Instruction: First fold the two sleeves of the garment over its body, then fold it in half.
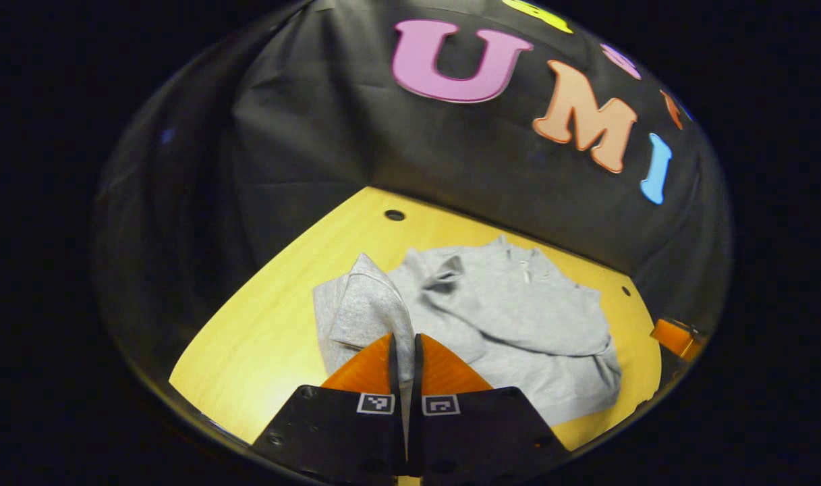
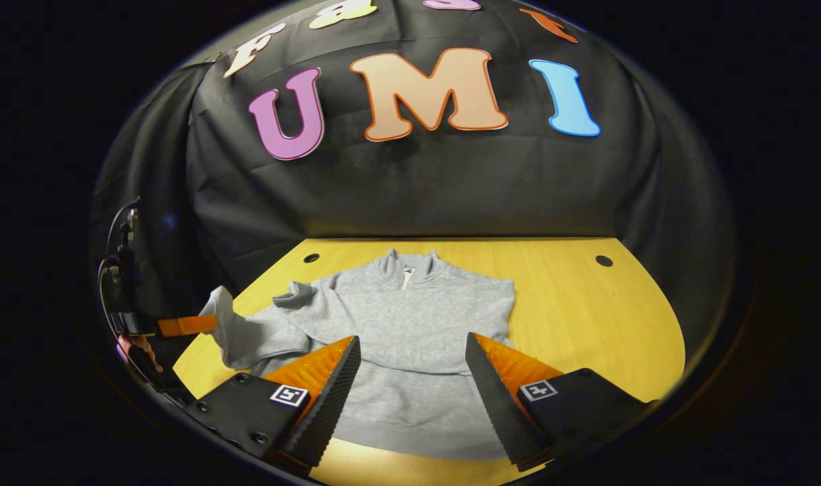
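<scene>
My left gripper (image 1: 405, 351) pinches the sleeve (image 1: 366, 297), seemingly its cuff; I'd carry it flat across the sweater (image 2: 410, 317). Right gripper (image 2: 410, 364) gapes idle.

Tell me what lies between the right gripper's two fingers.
In the right gripper view, the right gripper stands open, and between its fingers lies the grey garment, its lower body spread flat on the yellow table.
</scene>
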`<state>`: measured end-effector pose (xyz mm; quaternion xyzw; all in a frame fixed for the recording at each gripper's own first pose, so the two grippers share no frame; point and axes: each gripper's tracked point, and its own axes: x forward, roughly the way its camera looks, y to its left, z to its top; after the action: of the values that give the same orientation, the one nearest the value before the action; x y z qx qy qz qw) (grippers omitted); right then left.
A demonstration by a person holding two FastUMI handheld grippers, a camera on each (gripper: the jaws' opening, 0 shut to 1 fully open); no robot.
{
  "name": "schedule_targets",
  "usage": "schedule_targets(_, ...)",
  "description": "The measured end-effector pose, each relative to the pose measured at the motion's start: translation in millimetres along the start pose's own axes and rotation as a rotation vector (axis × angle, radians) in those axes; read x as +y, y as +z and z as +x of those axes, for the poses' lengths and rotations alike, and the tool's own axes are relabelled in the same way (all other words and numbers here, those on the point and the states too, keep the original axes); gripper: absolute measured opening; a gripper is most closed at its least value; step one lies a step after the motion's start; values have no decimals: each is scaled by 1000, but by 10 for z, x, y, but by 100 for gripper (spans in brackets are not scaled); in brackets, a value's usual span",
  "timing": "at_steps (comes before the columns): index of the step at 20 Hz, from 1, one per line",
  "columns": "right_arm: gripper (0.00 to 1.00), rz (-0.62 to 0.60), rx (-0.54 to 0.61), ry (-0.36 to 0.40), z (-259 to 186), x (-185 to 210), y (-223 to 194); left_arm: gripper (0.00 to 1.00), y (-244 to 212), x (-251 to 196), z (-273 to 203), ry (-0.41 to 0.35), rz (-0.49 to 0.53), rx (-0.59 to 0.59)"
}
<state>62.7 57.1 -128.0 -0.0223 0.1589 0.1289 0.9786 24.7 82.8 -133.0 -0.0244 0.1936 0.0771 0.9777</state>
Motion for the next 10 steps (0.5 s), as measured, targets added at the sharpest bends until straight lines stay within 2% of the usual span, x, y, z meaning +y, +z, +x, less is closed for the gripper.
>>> schedule_targets(2, 94, 5, 1, -18, -57, -195, -33, 0, 154, -412, 47, -56, 37, -21)
schedule_targets(3, 98, 11, 6, -25, -77, -284, -55, 0, 247, -624, 69, -89, 45, -40)
schedule_targets(8, 98, 48, 21, -41, -180, -637, -158, 0, 382, -1519, 238, -208, 94, -55)
schedule_targets(9, 94, 52, 23, -44, -179, -698, -164, 0, 409, -1664, 274, -226, 109, -58)
schedule_targets(10, 98, 56, 27, -46, -185, -743, -181, 0, 404, -1803, 309, -244, 124, -58)
